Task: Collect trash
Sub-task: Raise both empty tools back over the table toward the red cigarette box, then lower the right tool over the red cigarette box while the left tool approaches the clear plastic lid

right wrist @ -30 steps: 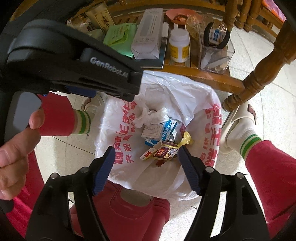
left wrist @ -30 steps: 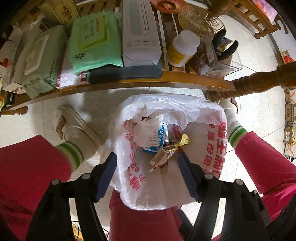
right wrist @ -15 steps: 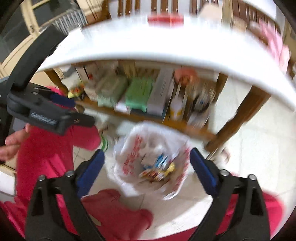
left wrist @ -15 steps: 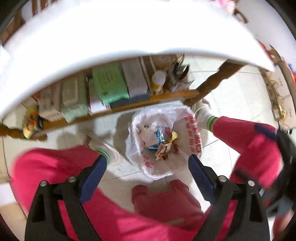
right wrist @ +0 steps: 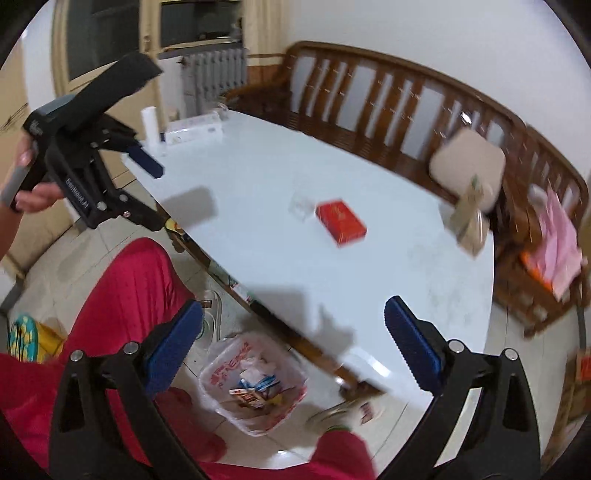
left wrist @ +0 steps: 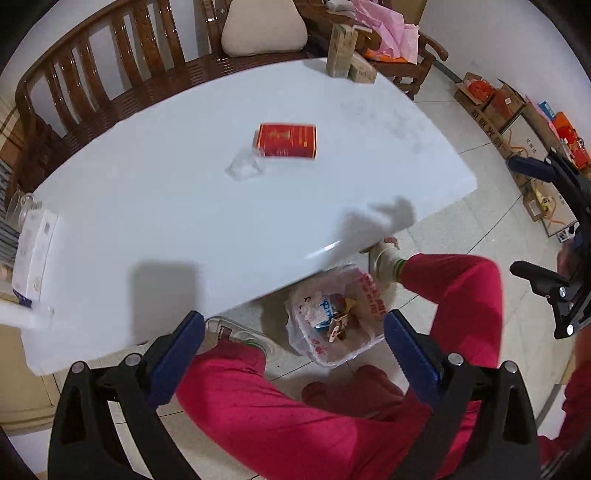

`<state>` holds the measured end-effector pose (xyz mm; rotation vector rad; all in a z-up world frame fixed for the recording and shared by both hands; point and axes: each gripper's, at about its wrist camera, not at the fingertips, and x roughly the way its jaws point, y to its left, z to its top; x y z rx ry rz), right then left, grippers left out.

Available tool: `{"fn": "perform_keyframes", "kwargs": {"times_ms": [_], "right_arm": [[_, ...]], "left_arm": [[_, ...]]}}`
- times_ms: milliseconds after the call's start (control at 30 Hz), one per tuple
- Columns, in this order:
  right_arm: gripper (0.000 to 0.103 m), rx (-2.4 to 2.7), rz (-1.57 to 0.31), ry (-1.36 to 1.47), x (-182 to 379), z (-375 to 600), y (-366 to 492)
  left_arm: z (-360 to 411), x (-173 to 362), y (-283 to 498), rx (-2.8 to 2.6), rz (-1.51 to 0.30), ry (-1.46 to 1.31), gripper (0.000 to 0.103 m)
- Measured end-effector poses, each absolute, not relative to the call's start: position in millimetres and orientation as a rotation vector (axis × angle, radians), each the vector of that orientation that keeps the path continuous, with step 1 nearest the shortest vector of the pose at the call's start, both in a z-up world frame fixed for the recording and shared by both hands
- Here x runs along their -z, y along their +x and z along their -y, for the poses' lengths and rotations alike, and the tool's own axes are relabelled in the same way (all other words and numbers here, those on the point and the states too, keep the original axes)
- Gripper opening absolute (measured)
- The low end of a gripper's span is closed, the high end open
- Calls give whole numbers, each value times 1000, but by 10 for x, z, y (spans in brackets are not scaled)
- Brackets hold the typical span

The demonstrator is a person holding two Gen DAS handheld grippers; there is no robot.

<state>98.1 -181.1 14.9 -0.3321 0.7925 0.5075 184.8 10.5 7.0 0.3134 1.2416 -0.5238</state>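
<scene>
A bin lined with a white plastic bag (left wrist: 332,332) with red print stands on the floor under the table edge, holding wrappers and small cartons; it also shows in the right wrist view (right wrist: 255,380). A red box (left wrist: 287,140) and a crumpled clear wrapper (left wrist: 244,168) lie on the white table (left wrist: 147,221); the red box (right wrist: 340,221) and the wrapper (right wrist: 301,206) show in the right wrist view too. My left gripper (left wrist: 293,343) is open and empty above the bin. My right gripper (right wrist: 293,343) is open and empty above the table edge.
A wooden bench (left wrist: 110,66) with a cushion (left wrist: 264,27) runs along the far side. Cartons (left wrist: 341,51) stand at the table's far corner, a white box (left wrist: 33,251) at its left end. The person's red-trousered legs (left wrist: 454,295) flank the bin. Cardboard boxes (left wrist: 517,110) line the wall.
Both grippers have risen from just over the bin to above table height, still open. The tabletop with the red box and clear wrapper has come into view.
</scene>
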Motion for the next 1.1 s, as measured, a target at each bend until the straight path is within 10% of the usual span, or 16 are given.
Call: {"fn": "perform_keyframes", "kwargs": {"times_ms": [433, 1100], "right_arm": [[96, -597, -748, -413, -774, 1993, 1849], [96, -749, -890, -469, -33, 1747, 2782]], "left_arm": [[241, -381, 2559, 517, -1266, 375, 95], [562, 542, 3461, 518, -1432, 377, 95]]}}
